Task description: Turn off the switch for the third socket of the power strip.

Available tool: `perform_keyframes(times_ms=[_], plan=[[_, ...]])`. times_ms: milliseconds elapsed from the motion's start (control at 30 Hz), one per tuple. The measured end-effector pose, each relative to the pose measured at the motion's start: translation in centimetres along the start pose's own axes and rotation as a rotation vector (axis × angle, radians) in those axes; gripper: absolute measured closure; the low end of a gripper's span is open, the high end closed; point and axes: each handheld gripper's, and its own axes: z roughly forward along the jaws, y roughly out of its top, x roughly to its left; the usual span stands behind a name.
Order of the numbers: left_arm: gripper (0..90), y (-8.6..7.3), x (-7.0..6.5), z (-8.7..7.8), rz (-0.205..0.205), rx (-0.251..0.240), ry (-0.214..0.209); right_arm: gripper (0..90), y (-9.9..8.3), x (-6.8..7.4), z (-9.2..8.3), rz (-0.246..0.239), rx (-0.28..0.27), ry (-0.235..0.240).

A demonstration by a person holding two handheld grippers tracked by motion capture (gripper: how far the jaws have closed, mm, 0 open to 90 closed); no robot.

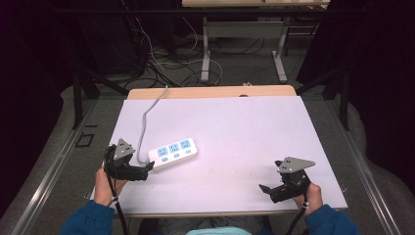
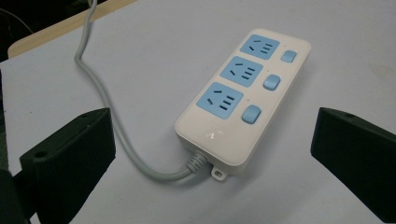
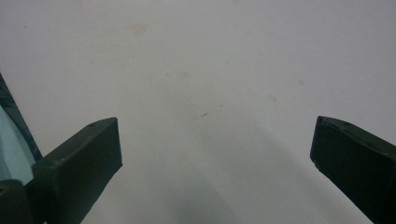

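Near the left front of the counter (image 1: 244,127), a white power strip (image 1: 173,153) lies flat on the pale sheet that covers the counter top, set at a slant with three blue sockets and three blue switches facing up; its grey cord (image 1: 145,122) leaves the end nearest the person, curls round, and runs away over the far edge of the counter; the left tool (image 1: 147,169) sits just beside that cord end, held low by the left hand (image 1: 105,186), its tips pointing toward the strip and close to its near corner; in the left gripper view the strip (image 2: 243,98) lies ahead between the two black jaws, which stand wide apart with nothing between them, and neither jaw touches the strip or the cord (image 2: 107,112); a small mounting tab (image 2: 218,173) shows at the strip's near corner beside the cord's ribbed sleeve; the right tool (image 1: 266,188) rests well apart from the strip, near the right front of the counter, held by the right hand (image 1: 308,193); in the right gripper view its jaws are likewise spread wide over bare counter (image 3: 210,93), gripping nothing.
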Motion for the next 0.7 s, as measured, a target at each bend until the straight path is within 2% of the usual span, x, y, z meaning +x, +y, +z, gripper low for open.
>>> perform_keyframes(times_ms=[333, 400, 467, 700], plan=[[0.0, 0.8, 1.1, 1.0, -0.001, 0.02, 0.0, 1.9, 0.0, 0.0, 0.0, -0.005, 0.008, -0.006], [0.0, 0.9, 1.2, 1.2, -0.011, 0.025, 0.003, 2.1, 0.0, -0.1, -0.1, 0.0, 0.024, -0.002], [0.0, 1.0, 1.3, 1.3, -0.007, 0.032, 0.004, 2.2, 0.0, 0.0, 0.0, -0.007, 0.009, -0.008], [0.0, 1.4, 1.8, 1.7, -0.011, 0.046, 0.002, 2.4, 0.0, -0.1, 0.1, -0.008, 0.009, -0.006]])
